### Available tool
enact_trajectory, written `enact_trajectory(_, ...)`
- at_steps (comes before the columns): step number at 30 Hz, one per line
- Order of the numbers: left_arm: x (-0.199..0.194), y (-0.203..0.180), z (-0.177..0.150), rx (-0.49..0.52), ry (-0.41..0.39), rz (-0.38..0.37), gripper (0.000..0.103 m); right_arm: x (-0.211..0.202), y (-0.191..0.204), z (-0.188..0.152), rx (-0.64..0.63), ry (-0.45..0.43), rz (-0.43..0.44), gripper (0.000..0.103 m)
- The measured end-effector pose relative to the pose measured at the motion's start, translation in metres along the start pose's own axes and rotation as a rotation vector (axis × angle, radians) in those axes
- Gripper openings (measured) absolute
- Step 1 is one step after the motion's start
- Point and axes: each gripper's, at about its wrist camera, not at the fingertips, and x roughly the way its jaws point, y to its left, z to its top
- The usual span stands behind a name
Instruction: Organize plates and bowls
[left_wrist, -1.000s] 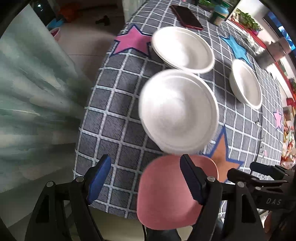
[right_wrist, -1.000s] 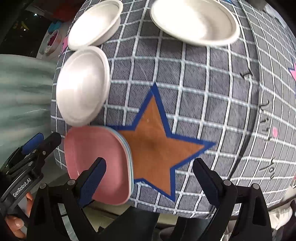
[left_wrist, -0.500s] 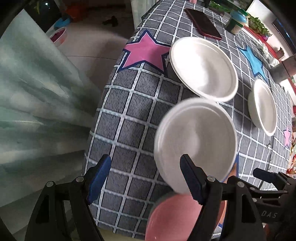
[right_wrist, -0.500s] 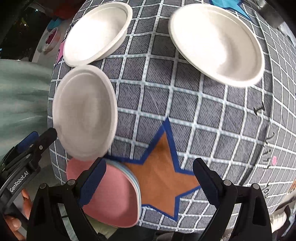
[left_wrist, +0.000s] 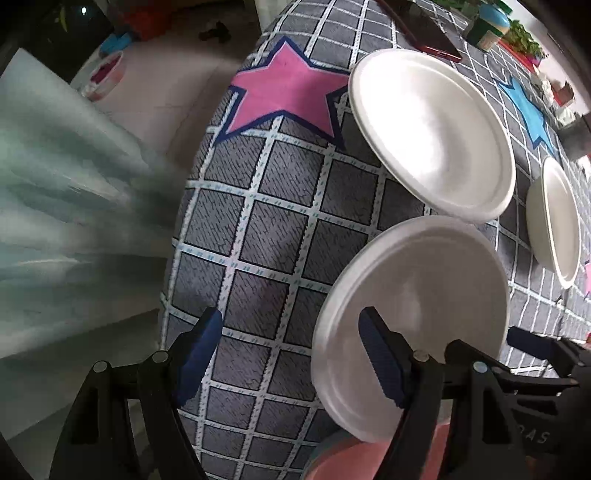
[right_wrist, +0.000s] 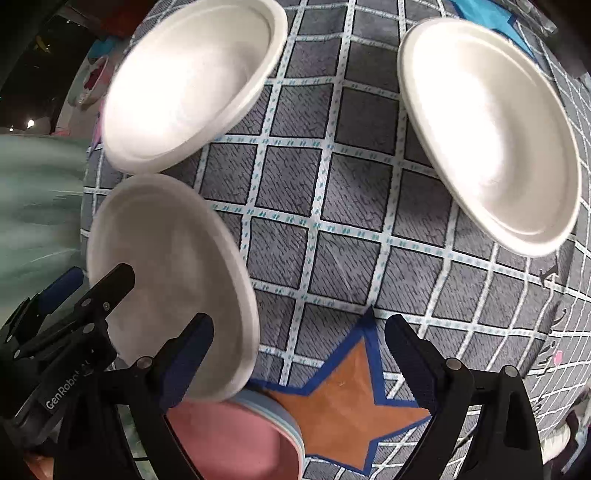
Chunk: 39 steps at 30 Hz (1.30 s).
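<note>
A round table under a grey checked cloth (left_wrist: 258, 236) with coloured stars fills both views, with pale floor and a blurred green curtain off its left edge. Over the last second both grippers have pushed forward across the table: the pink plates (right_wrist: 236, 435) that sat squarely between the fingers now show only at the bottom edge, and the near white dish (left_wrist: 410, 317) has grown large and close. I judge this as the approach to the next white piece, probably to gather it with the others (nothing has been lifted yet).

The left gripper (left_wrist: 291, 354) is spread wide and empty, its gap over bare cloth; its right-hand finger overlaps the near white dish in the picture, though whether it touches I cannot tell. The right gripper (right_wrist: 299, 354) is also wide open and empty, over the orange star (right_wrist: 343, 406), the same dish lying just left of its left finger. A second white dish (left_wrist: 432, 133) lies just beyond the near one, close to it, and a third (right_wrist: 491, 136) is well apart to the right.
</note>
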Motion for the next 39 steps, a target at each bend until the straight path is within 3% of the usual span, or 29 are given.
enact_trajectory(5, 0.01, -0.004, 0.004, 0.009, 0.039, -0.047, 0.046, 0.004, 0.002, 0.01, -0.003, -0.007, -0.018, 0.082)
enact_trajectory(7, 0.013, -0.006, 0.006, 0.022, 0.044, -0.059, 0.042, 0.003, 0.009, 0.015, -0.04, -0.021, -0.037, 0.069)
enact_trajectory(9, 0.014, -0.012, 0.005, 0.037, 0.047, -0.066, 0.038, 0.002, 0.012, 0.018, -0.062, -0.026, -0.039, 0.048)
enact_trajectory(11, 0.014, -0.014, 0.004, 0.044, 0.053, -0.077, 0.036, 0.003, 0.016, 0.023, -0.067, -0.005, 0.021, 0.034)
enact_trajectory(14, 0.01, -0.022, 0.002, 0.062, 0.048, -0.081, 0.036, 0.006, 0.017, 0.027, -0.053, 0.012, 0.066, 0.031)
enact_trajectory(15, 0.008, -0.025, 0.001, 0.072, 0.04, -0.071, 0.036, 0.008, 0.018, 0.028, -0.051, 0.017, 0.089, 0.026)
enact_trajectory(28, -0.04, -0.059, -0.029, 0.147, -0.022, -0.077, 0.036, -0.007, 0.001, 0.003, -0.043, 0.012, 0.114, 0.026)
enact_trajectory(39, -0.065, -0.114, -0.073, 0.231, -0.001, -0.102, 0.036, -0.027, -0.034, -0.022, 0.009, -0.012, 0.12, 0.026)
